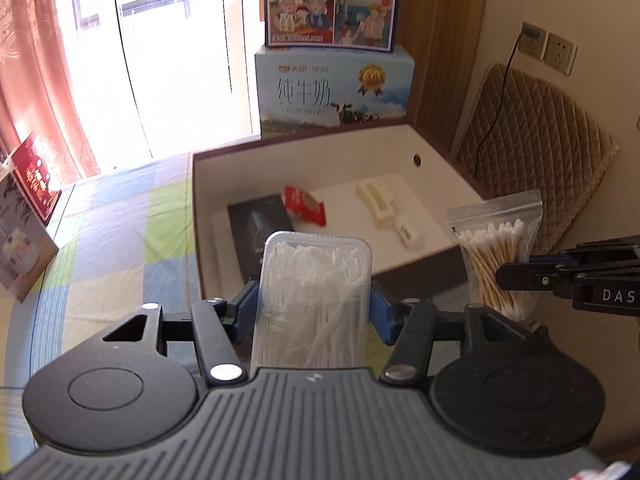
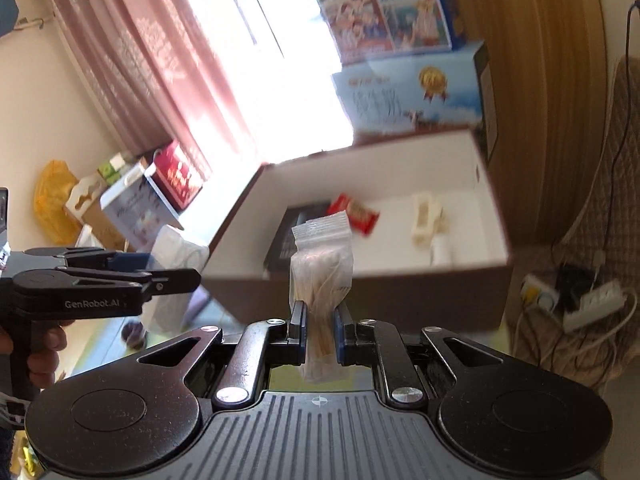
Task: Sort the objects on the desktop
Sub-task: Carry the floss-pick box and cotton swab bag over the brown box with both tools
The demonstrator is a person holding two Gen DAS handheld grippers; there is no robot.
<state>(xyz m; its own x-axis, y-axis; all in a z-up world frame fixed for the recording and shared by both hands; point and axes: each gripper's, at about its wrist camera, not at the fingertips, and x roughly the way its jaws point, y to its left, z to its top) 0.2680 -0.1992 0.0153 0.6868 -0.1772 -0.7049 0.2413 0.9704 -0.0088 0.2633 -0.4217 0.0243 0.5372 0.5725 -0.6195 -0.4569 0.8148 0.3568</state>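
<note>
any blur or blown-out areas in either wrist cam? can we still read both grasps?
Left wrist view: sharp, window overexposed to white, fisheye bending at the edges; left gripper clearly clamps the floss pick case. Right wrist view: motion blur smears the open box and its contents, window glare again; right gripper pinching the cotton swab bag stays readable.

Clear floss-pick case, cotton-swab bag held upright before open box.

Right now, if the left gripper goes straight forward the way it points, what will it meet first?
Probably the near wall of the open box. The left gripper, shut on the clear case of floss picks, points at it; depth is unclear, so it might pass just above.
</note>
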